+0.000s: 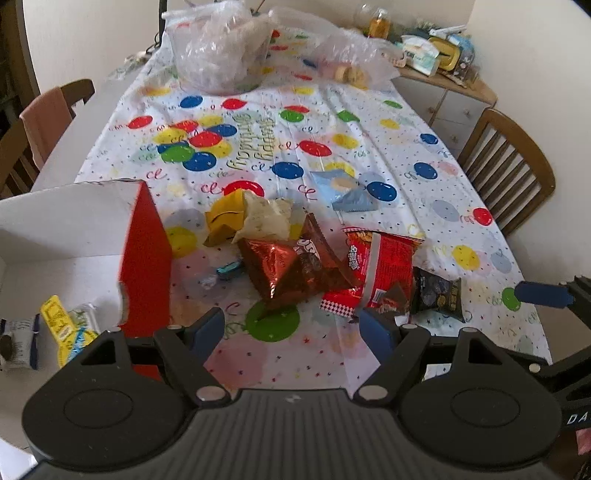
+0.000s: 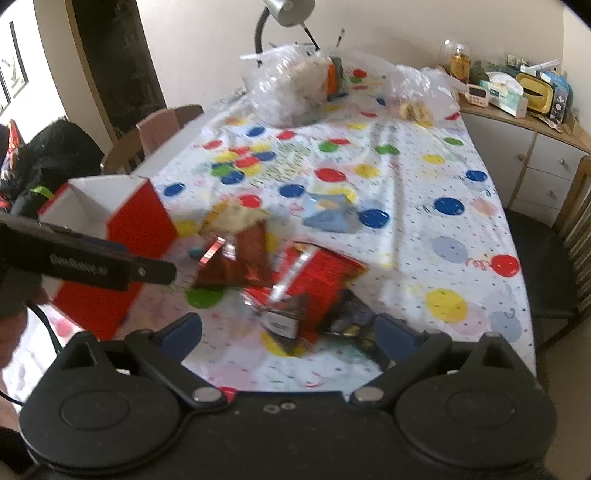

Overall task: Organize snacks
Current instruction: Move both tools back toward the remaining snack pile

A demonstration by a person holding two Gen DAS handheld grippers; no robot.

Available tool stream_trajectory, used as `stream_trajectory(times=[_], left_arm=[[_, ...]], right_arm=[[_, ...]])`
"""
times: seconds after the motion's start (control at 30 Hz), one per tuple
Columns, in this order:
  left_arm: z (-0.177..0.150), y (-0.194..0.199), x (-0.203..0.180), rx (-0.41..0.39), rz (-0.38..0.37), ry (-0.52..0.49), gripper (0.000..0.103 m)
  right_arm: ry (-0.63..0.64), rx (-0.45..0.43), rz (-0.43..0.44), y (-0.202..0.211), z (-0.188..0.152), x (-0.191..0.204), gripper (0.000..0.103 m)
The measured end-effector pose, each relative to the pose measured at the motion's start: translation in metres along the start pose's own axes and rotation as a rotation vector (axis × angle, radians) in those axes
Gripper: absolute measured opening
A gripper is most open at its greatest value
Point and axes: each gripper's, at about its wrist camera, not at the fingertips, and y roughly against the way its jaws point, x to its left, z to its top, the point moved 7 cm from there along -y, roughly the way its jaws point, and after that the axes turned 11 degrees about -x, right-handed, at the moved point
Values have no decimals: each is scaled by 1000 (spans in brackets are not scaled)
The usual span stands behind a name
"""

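Snack packets (image 1: pixel 325 266) on tablecloth (image 1: pixel 424 155), right of box (image 1: pixel 146 258).

- Worktop cloth (image 1: pixel 369 122), white with coloured balloons, covers most of the worktop.
- Clear plastic bags (image 1: pixel 218 48) stand at the far end.
- Sideboard (image 2: pixel 517 147) at far right, cluttered with a tissue box (image 2: pixel 506 94) and a bottle (image 2: pixel 460 61).
- Wooden chair (image 1: pixel 506 166) on the right.
- Chair (image 1: pixel 44 118) on the left, pink cloth draped over it.
- Lamp (image 2: pixel 288 11) beyond the far end.
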Motion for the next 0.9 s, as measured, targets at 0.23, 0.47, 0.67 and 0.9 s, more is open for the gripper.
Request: stream_trajectory(times=[0.23, 0.47, 0.67, 0.9], left_arm=[[9, -28, -7, 49, 13, -9, 80], [13, -42, -29, 48, -67, -268, 80], [12, -59, -43, 84, -101, -514, 80], [7, -88, -38, 165, -135, -667, 80]], right_arm=[[75, 64, 9, -23, -10, -26, 95], [171, 132, 51, -52, -15, -38, 88], [250, 173, 91, -72, -20, -39, 82], [294, 208, 118, -90, -20, -45, 77]])
